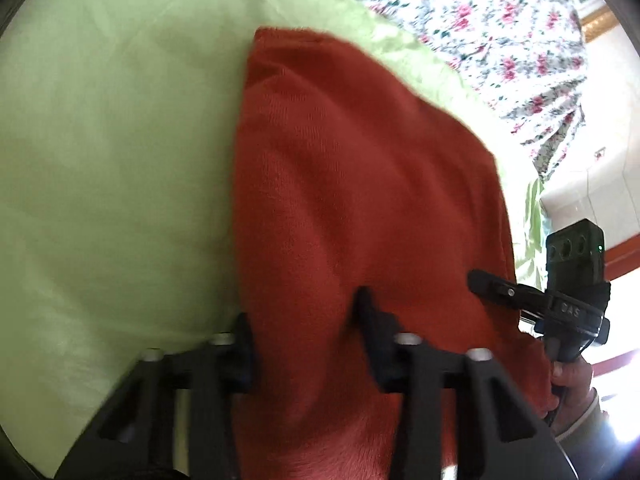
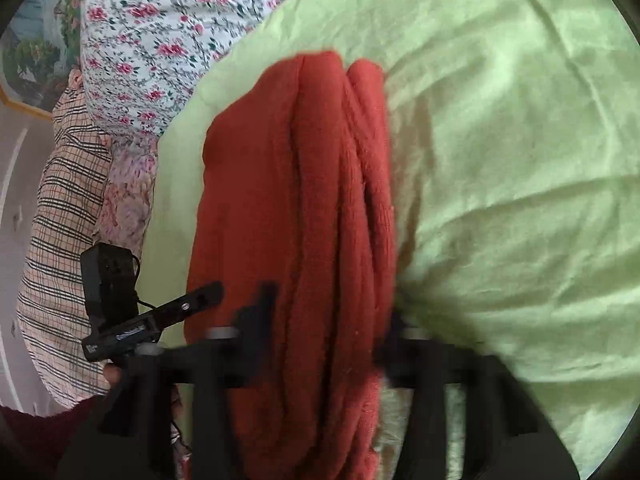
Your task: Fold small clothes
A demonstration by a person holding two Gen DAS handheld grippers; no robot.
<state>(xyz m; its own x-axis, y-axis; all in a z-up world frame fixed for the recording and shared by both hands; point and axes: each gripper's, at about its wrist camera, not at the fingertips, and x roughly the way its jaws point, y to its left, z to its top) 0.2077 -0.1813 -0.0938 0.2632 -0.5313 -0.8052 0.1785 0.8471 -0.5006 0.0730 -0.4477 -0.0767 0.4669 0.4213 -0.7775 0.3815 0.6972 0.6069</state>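
A rust-red knitted garment [image 1: 360, 200] lies on a light green sheet [image 1: 100, 160]; in the right wrist view [image 2: 296, 220] it shows several folded layers. My left gripper [image 1: 304, 332] is open, its fingers astride the garment's near left part. My right gripper [image 2: 328, 324] is open, its fingers [image 2: 260, 312] astride the garment's thick folded edge. The right gripper also shows in the left wrist view [image 1: 492, 280] at the garment's right edge, and the left gripper shows in the right wrist view [image 2: 200, 296] at its left edge.
A white floral fabric [image 1: 500, 32] lies beyond the green sheet, also visible in the right wrist view [image 2: 160, 40]. A plaid cloth [image 2: 64, 220] hangs at the left. White tiled wall and a bright opening are at the right [image 1: 600, 184].
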